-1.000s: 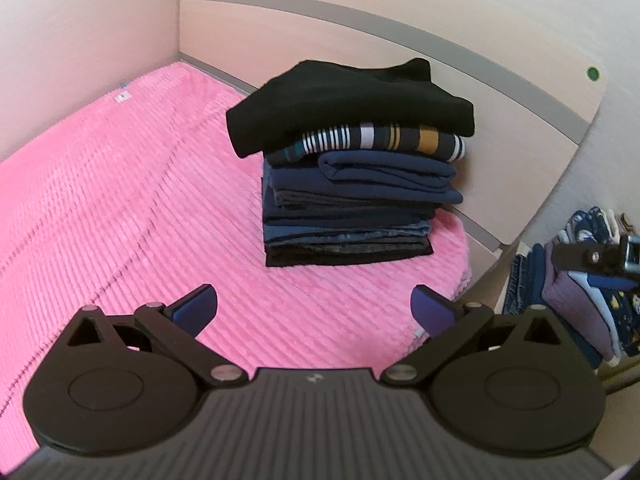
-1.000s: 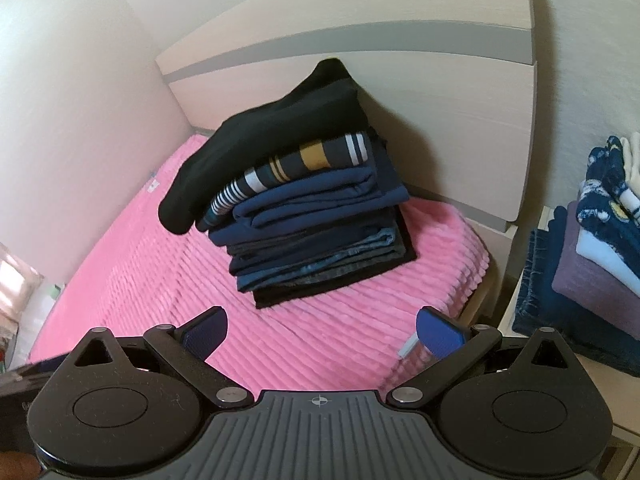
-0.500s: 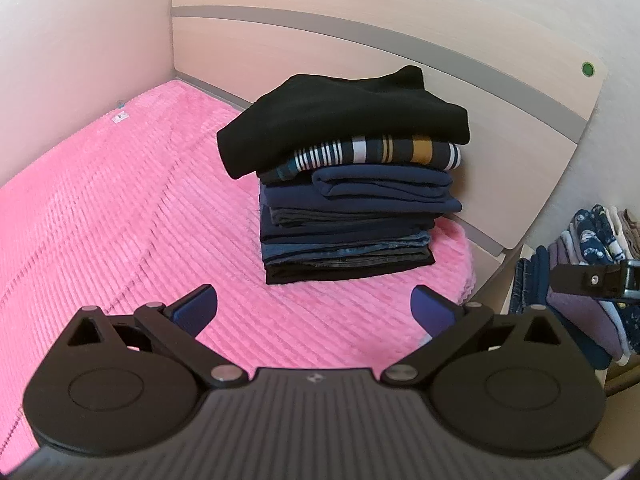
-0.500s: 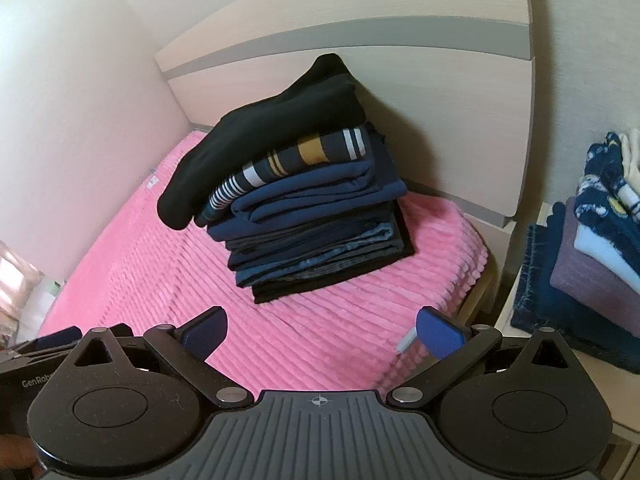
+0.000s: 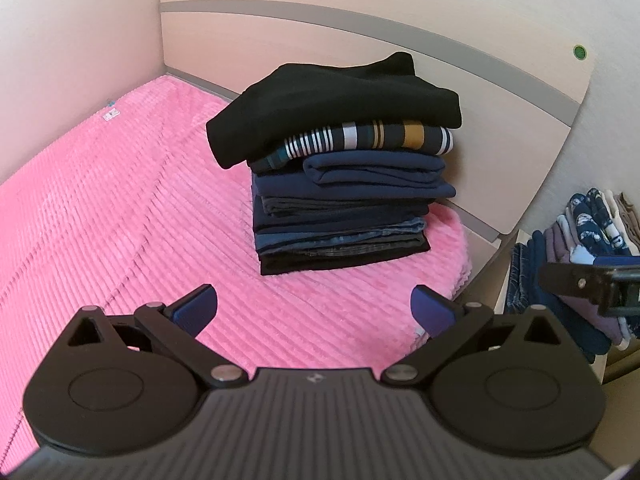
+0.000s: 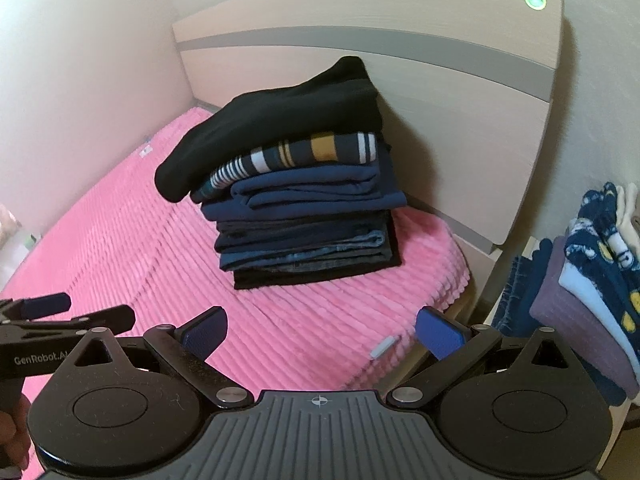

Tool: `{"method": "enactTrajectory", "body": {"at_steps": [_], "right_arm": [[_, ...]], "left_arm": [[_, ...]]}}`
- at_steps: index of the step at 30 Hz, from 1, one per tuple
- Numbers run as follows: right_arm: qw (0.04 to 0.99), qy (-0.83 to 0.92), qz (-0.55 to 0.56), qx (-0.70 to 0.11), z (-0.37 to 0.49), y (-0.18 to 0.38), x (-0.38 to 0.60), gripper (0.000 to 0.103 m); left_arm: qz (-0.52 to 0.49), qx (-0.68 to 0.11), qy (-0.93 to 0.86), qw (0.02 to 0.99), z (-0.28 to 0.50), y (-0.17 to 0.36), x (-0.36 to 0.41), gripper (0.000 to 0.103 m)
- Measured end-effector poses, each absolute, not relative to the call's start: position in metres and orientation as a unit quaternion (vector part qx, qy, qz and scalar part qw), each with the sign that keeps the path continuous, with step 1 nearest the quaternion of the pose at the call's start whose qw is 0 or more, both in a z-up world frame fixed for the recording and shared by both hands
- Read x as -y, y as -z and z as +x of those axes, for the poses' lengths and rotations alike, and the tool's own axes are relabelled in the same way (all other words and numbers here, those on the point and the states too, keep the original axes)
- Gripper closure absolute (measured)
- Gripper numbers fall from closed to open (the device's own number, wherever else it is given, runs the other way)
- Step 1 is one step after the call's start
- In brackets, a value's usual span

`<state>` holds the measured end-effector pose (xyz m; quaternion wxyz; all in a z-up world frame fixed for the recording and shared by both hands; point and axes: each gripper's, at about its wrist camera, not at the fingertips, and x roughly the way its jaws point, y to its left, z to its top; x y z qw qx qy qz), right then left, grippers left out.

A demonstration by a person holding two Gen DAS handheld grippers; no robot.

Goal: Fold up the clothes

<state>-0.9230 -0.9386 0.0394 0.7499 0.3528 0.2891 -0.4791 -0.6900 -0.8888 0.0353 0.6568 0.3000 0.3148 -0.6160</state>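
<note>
Both tongs, left and right, have drifted back, spread wide, empty; stack of clothes sits near the bed corner.

My second pile of clothes runs off the right edge, so I can't see its far side. The folded stack hides the headboard's foot. My hand shows only as a sliver at the left edge. The items by the left wall are too blurred to tell.
</note>
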Motion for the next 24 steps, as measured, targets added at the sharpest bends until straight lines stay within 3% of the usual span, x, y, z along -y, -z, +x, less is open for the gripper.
{"method": "enactTrajectory", "body": {"at_steps": [24], "right_arm": [[0.751,0.481,0.31,-0.329,-0.9,-0.039,0.934,0.0]], "left_arm": [[0.304,-0.32,0.612,0.656,-0.689,-0.029,0.885,0.001]]}}
